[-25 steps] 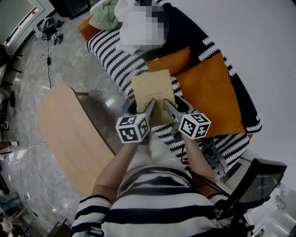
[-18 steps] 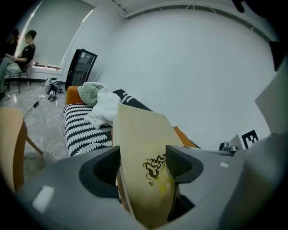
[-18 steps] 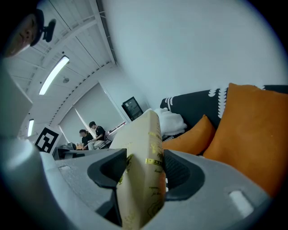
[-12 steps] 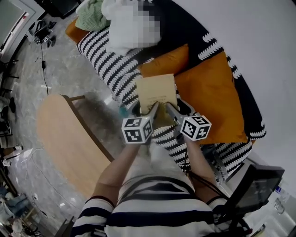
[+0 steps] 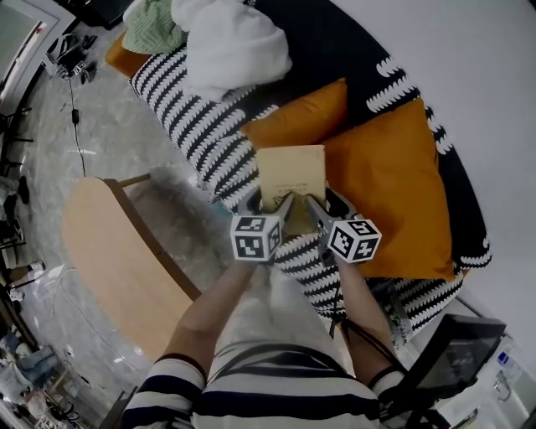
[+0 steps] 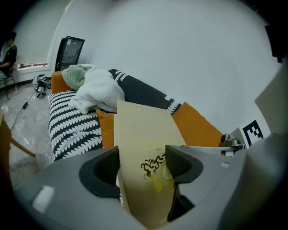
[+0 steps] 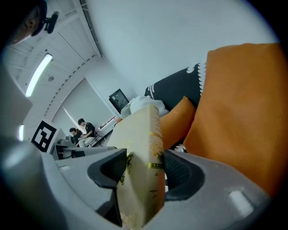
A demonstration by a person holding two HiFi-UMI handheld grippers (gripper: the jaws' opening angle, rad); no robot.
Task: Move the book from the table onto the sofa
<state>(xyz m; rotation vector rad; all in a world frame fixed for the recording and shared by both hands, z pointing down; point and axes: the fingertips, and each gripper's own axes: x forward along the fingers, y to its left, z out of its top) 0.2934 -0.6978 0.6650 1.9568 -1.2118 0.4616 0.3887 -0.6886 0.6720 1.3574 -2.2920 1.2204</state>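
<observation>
**A:** Which step was this, pls?

**B:** Carry-and-set-down, I'd say. You had the book (image 5: 290, 172) off the table (image 5: 117, 268) and pinched from both sides. Your left gripper (image 5: 270, 204) was clamped on the cream cover, right by the black emblem. Your right gripper (image 5: 320, 204) was squeezing the book's thickness on the gilt spine side. Both sets of pads pressed on it, no gap.

**A:** And where was the book exactly?

**B:** At 12 o'clock from both marker cubes, over the striped seat of the sofa (image 5: 188, 100). Its far end pointed at the gap betw. the two orange cushions. Couldn't tell whether it touched the seat yet.

**A:** What did the next move call for?

**B:** Prob. lowering it flat onto the seat w/ both grippers level, so it didn't twist. Then you'd have needed to let both sets of jaws go together and back out toward 6 o'clock. The seat looked soft and its front edge was close, so a drop too near the edge could've let the book slide off.

**A:** Surface and room?

**B:**
- **Sofa:** black-and-white patterned fabric w/ a dark back.
- **On it:** big orange cushion (image 5: 389, 180) at 2 o'clock, smaller orange cushion (image 5: 297, 117) at 12, white cloth bundle (image 5: 226, 42) at 11, green cloth (image 5: 155, 25) beyond it.
- **Table:** light wood, rounded, at 8 o'clock.
- **Floor and chair:** floor (image 5: 50, 201) grey, marble-look, glossy; black chair (image 5: 456, 360) at 5.
- **Further off:** plain white wall (image 6: 189, 54) behind, a dark screen (image 6: 69, 47), and people (image 7: 87, 128) seated far off.
</observation>
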